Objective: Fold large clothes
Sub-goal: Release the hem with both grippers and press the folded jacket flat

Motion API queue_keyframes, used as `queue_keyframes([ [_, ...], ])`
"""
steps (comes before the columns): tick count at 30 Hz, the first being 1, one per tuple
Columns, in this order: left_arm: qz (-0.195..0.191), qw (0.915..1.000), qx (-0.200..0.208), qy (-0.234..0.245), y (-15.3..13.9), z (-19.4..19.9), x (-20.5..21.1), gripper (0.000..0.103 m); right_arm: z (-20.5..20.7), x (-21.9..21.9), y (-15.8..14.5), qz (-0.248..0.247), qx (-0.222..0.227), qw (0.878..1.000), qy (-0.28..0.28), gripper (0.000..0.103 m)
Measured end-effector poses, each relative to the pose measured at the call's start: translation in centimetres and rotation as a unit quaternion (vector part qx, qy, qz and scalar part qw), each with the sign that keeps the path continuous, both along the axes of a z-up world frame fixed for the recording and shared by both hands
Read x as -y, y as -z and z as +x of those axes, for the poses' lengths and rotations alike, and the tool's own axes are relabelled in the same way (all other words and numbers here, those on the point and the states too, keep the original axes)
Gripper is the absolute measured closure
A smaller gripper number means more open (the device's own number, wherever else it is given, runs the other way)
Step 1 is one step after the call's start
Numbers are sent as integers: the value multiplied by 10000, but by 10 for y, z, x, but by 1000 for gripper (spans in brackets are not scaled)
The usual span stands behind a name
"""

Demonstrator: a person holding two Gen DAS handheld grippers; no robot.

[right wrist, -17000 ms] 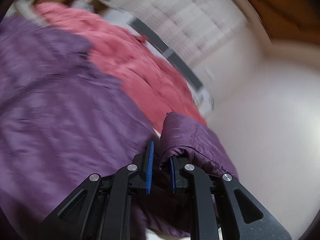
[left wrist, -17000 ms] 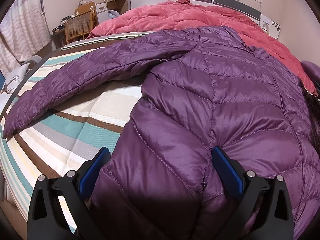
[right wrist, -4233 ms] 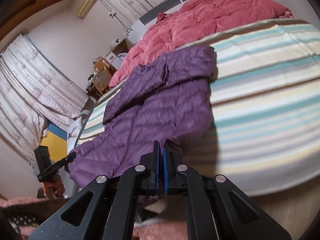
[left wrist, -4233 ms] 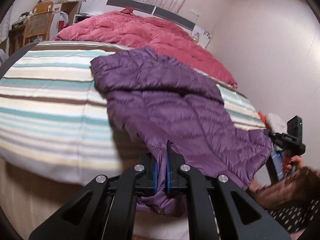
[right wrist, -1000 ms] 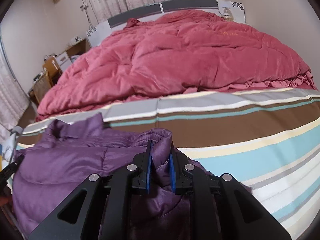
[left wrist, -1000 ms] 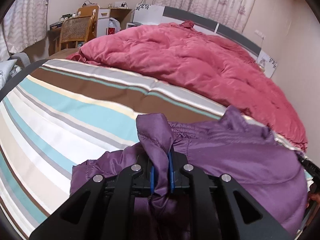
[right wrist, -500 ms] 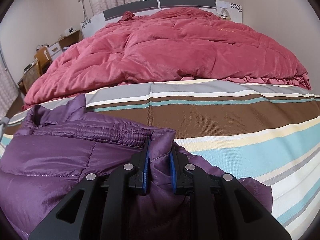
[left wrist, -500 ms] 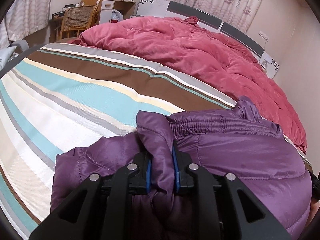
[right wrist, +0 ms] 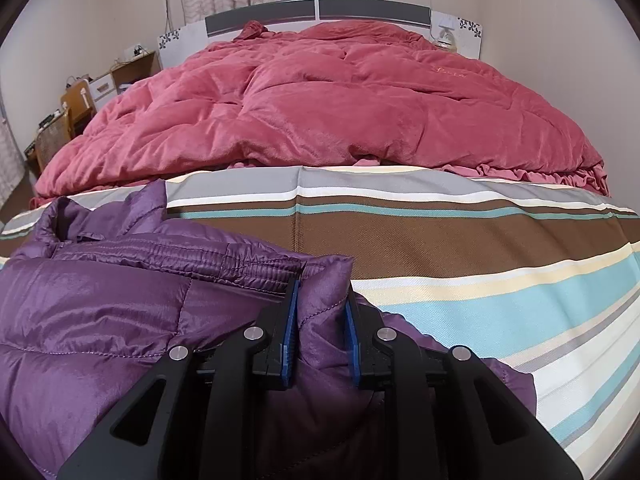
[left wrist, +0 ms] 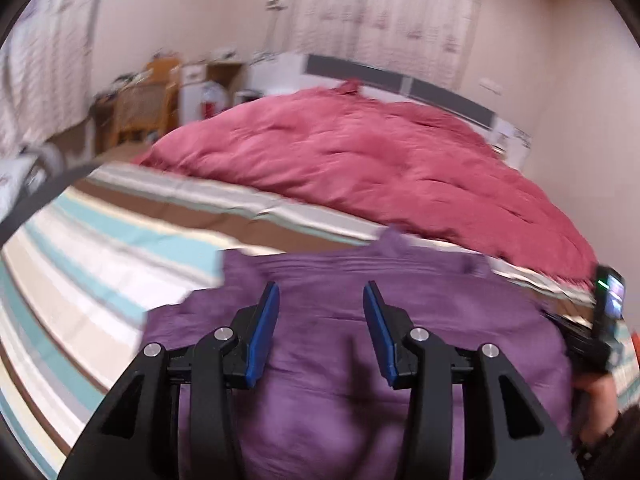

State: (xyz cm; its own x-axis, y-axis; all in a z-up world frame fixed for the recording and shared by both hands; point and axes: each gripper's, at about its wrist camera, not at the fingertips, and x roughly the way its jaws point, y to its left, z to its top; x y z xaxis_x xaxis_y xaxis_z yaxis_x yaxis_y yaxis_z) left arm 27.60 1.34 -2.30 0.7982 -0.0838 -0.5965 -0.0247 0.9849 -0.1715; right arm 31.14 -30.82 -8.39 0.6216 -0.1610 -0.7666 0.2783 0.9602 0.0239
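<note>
striped bed (right wrist: pixel 480 240); purple jacket (right wrist: pixel 100 312) folded; right tool (right wrist: pixel 320 320) opening on corner

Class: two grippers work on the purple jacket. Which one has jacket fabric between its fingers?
The right gripper: a fold of jacket sits between its opening fingers. The left gripper has nothing between its fingers.

big rumpled red duvet (right wrist: pixel 340 104) on a striped bedsheet (right wrist: pixel 460 240), grey headboard (right wrist: pixel 320 12) behind, maybe a wicker chair (left wrist: pixel 138 110) off left

My black fingers (right wrist: pixel 276 344) look like matt plastic with blue ribbed pads; the purple jacket (right wrist: pixel 100 312) is glossy quilted cloth — the red duvet (right wrist: pixel 320 92) plush, the striped sheet (right wrist: pixel 480 280) plain woven.
</note>
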Motion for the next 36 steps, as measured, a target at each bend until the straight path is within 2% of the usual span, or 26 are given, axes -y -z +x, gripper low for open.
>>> queue_keyframes([
  [2,233,9989,-158,385,-2,7,29,61,0,0,0,3,4,10000,1,83],
  [3,345,9978,-245,502,1,12,41,64,0,0,0,1,1,10000,1,83],
  [6,606,9939,-665,638,22,37,64,72,0,0,0,-13,-3,10000,1,83],
  [7,685,9928,-762,619,32,45,67,71,0,0,0,-20,-6,10000,2,83],
  [10,440,9932,-826,688,55,57,64,71,0,0,0,38,6,10000,12,83],
  [16,198,9943,-807,675,65,52,62,71,-1,2,-1,92,12,10000,11,83],
  [18,57,9943,-812,686,67,52,58,71,-3,5,-4,187,21,9998,24,76],
  [19,10,9944,-808,687,68,52,56,71,-7,6,-9,182,52,9998,82,69],
  [21,-8,9945,-801,681,69,52,56,71,-28,3,-31,310,460,9985,37,68],
  [24,28,9945,-801,670,69,53,58,71,-57,-21,-59,286,861,9952,-355,68],
  [26,38,9946,-795,660,68,52,58,71,-74,-49,-69,269,1006,9911,-834,68],
  [30,80,9949,-785,630,67,51,58,70,-62,-88,-50,183,583,9889,-1354,68],
  [33,-27,9950,-773,629,67,50,55,70,-36,-89,-19,92,209,9926,-1189,68],
  [36,-102,9949,-789,619,68,51,52,70,-28,-82,-5,315,175,9937,-1062,68],
])
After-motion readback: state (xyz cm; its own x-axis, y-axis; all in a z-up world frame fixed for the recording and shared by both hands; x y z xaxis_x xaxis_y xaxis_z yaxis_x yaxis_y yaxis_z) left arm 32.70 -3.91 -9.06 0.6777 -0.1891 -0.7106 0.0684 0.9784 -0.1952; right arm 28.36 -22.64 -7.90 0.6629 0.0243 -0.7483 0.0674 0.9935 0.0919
